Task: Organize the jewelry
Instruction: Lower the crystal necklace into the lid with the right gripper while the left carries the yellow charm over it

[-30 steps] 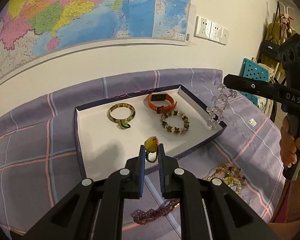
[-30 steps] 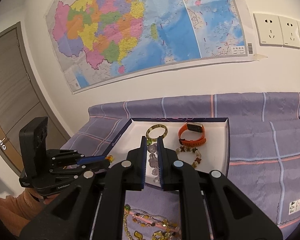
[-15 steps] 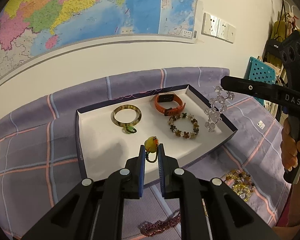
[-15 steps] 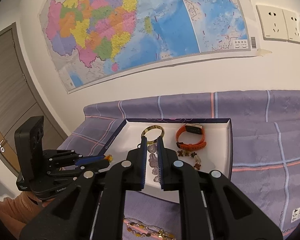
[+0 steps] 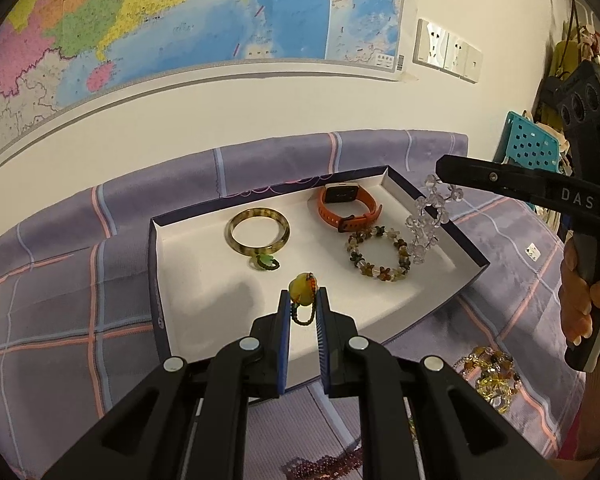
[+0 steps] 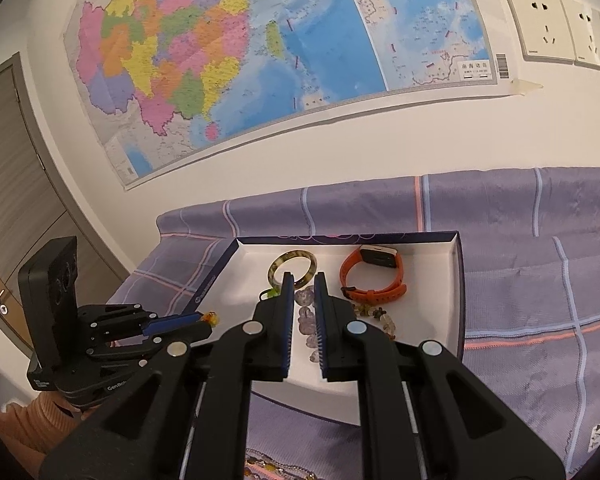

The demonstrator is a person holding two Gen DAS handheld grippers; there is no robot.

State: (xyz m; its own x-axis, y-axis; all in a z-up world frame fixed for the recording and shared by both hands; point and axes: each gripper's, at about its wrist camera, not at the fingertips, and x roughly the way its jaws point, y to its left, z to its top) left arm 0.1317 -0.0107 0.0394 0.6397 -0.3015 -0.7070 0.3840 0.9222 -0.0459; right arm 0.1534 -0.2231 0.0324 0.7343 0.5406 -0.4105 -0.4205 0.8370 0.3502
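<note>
Two bracelets are being carried to the white-lined tray [image 5: 466,250] at once: a yellow-bead bracelet [image 5: 303,295] is pinched between the narrowed fingers of the left gripper [image 5: 303,300], just above the tray's near edge, and a clear crystal bracelet [image 5: 430,216] is clamped in the right gripper [image 6: 303,294], dangling below its fingertips over the tray's right side. Beyond the fingers, a mottled bangle [image 5: 259,231], an orange watch [image 5: 348,206] and a flower-bead bracelet [image 5: 378,254] are already laid inside. Lowering each piece onto bare lining and then parting the fingers is judged to be called for next.
</note>
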